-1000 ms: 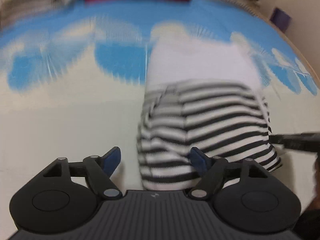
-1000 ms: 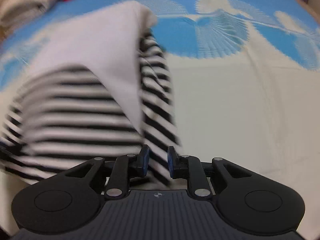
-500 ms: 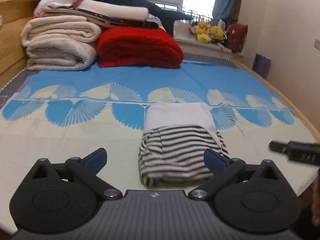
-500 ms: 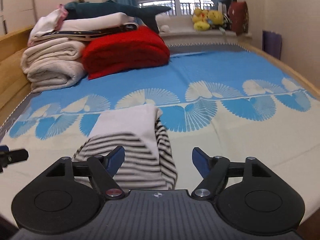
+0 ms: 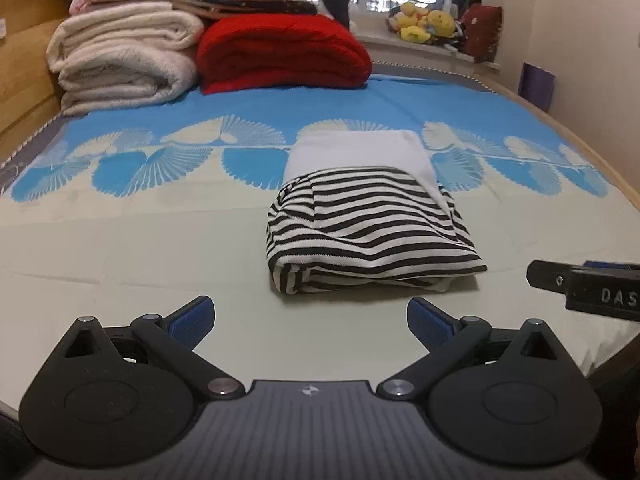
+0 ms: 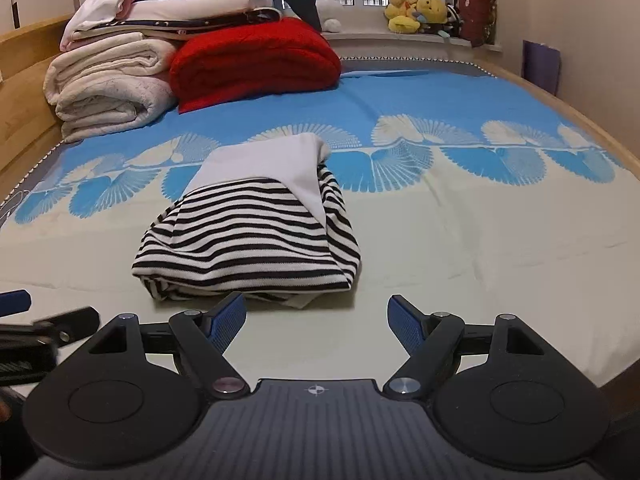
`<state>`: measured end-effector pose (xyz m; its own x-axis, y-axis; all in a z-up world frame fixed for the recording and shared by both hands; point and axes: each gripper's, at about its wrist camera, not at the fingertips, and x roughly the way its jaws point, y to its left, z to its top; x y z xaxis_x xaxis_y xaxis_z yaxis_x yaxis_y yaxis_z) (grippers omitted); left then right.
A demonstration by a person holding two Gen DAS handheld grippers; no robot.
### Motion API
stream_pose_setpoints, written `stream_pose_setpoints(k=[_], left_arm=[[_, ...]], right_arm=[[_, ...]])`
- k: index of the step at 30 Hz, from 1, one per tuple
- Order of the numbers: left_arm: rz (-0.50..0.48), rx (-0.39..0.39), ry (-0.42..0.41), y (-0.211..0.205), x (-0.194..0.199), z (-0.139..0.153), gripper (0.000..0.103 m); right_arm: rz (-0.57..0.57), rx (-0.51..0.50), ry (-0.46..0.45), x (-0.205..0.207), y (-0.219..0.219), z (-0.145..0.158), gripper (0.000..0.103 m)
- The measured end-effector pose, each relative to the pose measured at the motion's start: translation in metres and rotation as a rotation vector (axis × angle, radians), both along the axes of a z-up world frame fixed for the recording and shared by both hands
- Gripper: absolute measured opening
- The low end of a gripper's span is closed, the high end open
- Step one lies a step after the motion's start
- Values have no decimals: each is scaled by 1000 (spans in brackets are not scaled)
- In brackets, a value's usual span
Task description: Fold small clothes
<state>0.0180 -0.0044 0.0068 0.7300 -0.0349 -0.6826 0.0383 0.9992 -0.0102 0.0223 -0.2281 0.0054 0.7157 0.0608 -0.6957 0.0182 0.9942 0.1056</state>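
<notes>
Closest in, the left tool (image 5: 310,322) hangs low over the bed (image 5: 140,248) with its blue pads spread wide and nothing between them. Same story on the other side: the right tool (image 6: 316,318) is wide apart and empty, its left pad just short of the near hem.

Just beyond both sits the striped garment (image 5: 368,232), a folded bundle lying flat on the pale part of the bedspread, near the front edge of the bed. It looks like light, soft knit, floppy, not slippery, nothing to break. It would likely sag and unfold if lifted from one point, so the safe bet is a pinch at each near corner, through all the layers, where the thick folded edge (image 6: 244,286) bulges.

As for direction, the bundle's long axis seems to run away from the tools, striped end nearest, plain white panel (image 6: 276,162) at the far end toward the blue fan print.

Far back, a red blanket (image 5: 280,54) and rolled cream blankets (image 5: 124,60) are stacked by the headboard, with plush toys (image 6: 416,10) on the windowsill.
</notes>
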Motion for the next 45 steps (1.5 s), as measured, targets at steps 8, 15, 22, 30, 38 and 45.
stream_pose_setpoints(k=[8,15,22,30,38,45], left_arm=[[36,-11,27,-4,18,-10,102],[28,-45,33,-4,21,-11,102],[11,-50,30,-6,19,-12,102],[11,-57,32,-7,20,-13,102],[9,-58,27,-7,20,-14,102],[9,-63,29,-7,20,-14,102]], right_arm=[[26,-7,-2,5,8,-7,79],[25,-7,2,12,9,-11,79],[62,-17,2,11,18,-12,79],[73,-28,2,10,22,-12,79],[75,-31,0,10,21,-12,79],[75,-32,-1,10,22,-11,79]])
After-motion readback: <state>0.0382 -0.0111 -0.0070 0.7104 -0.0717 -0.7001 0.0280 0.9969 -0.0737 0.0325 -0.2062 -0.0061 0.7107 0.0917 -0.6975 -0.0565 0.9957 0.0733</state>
